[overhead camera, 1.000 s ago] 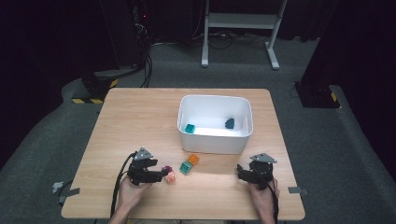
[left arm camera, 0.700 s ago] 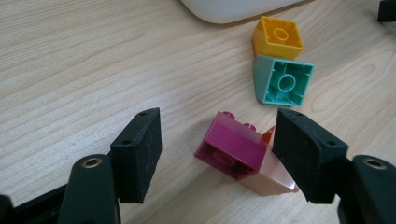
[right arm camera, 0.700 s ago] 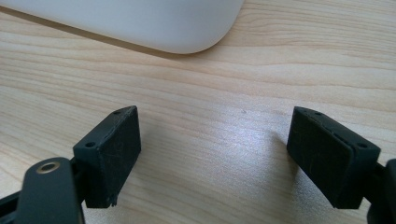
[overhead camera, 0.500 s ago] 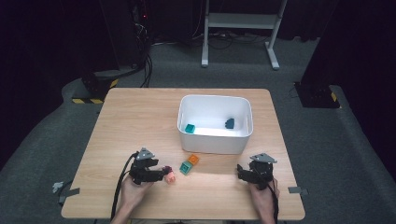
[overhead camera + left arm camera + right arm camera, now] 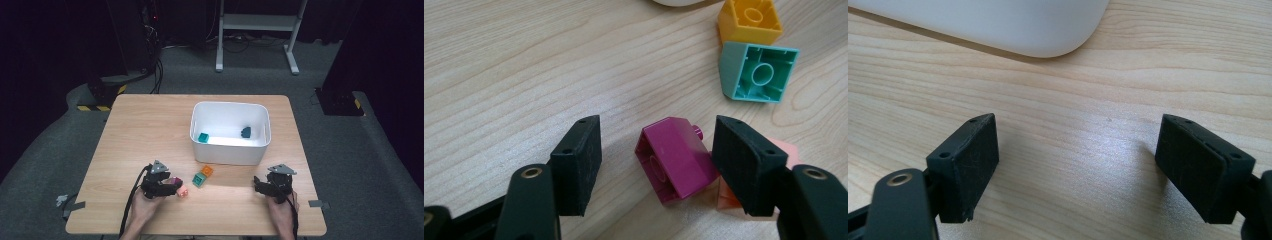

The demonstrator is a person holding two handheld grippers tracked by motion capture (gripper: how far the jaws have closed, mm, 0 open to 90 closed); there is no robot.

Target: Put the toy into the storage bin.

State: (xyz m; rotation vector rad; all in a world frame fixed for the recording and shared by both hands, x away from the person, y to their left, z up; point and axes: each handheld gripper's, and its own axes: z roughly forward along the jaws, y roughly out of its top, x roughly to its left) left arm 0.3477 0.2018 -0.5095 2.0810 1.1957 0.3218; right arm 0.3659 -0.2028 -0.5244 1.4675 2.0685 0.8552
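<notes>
— What's on the table (image 5: 150, 130)?

— Pale wood-grain top, matte. The biggest thing on it is a white plastic bin (image 5: 230, 150), rounded corners, smooth walls, with a teal block (image 5: 203, 137) and a darker blue-green piece (image 5: 245, 131) lying inside. In front of the bin sit small studded toy bricks, hard glossy plastic: an orange one (image 5: 749, 20) just beside a green one (image 5: 758, 71) tipped so its hollow underside shows.

— And the one being worked on?

— The magenta brick (image 5: 676, 157), sloped on one face, tilted on the wood with its hollow underside turned towards the left jaw. It lies between the jaws of the left gripper (image 5: 656, 162), closer to the right-hand jaw, which looks to be touching its edge, though I can't be sure from here. A gap stays between it and the other jaw. A pink brick (image 5: 785, 150) sits just behind that nearer jaw, mostly hidden.

— So it's gripped?

— No. The jaws have just been closing around it, but the ribbed black pads aren't pinching it; the gripper is still released.

— The other hand?

— The right gripper (image 5: 1077, 165) hovers low over bare wood near the bin's corner, jaws spread wide, nothing between them.
</notes>
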